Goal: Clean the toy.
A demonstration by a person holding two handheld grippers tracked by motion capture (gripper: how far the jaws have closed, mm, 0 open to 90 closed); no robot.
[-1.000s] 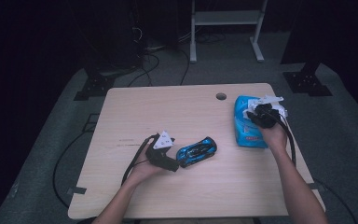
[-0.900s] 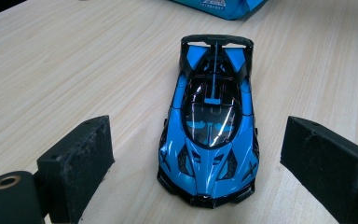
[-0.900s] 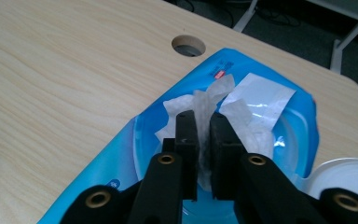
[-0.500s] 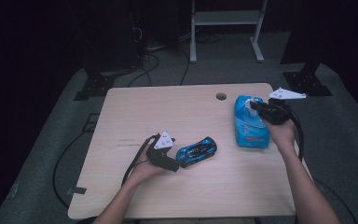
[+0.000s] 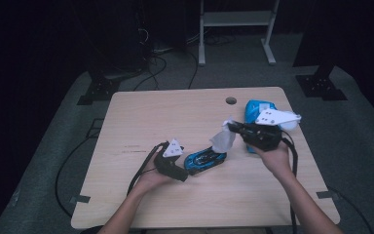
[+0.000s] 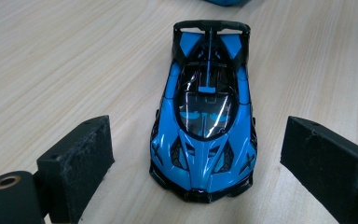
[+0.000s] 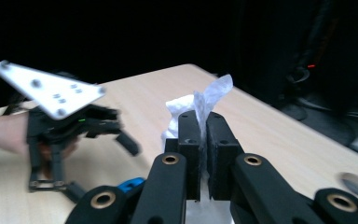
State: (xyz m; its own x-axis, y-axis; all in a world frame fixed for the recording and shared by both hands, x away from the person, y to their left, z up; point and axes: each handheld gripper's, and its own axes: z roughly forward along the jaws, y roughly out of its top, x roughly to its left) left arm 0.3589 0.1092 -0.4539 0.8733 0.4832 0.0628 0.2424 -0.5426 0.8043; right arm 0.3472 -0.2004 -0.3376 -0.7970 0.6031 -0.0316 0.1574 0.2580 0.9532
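Here, in the high view, the left gripper (image 5: 187,170) rests on the table (image 5: 141,122) in the person's left hand (image 5: 152,176), its jaws spread and pointing at the blue toy car (image 5: 205,160), which lies on the wood just beside them, near the table's middle. The right gripper (image 5: 233,127), held in the right hand (image 5: 274,157), hangs above the table to the car's right with a white tissue (image 5: 222,140) pinched in its tip; the tissue droops close over the car's far end. Behind that gripper a blue pack (image 5: 256,108) lies near the table's right edge, beside a round hole (image 5: 231,101).

In the left gripper view, the car (image 6: 206,126) sits between the two wide-apart black pads (image 6: 78,163), nose toward the camera, touching neither.

In the right gripper view, the jaws are pressed together on the tissue (image 7: 200,105), which sticks up crumpled above them. Farther off, the left gripper (image 7: 100,140) shows blurred over the table (image 7: 279,135), and a blue bit of the car (image 7: 131,184) peeks out low down.
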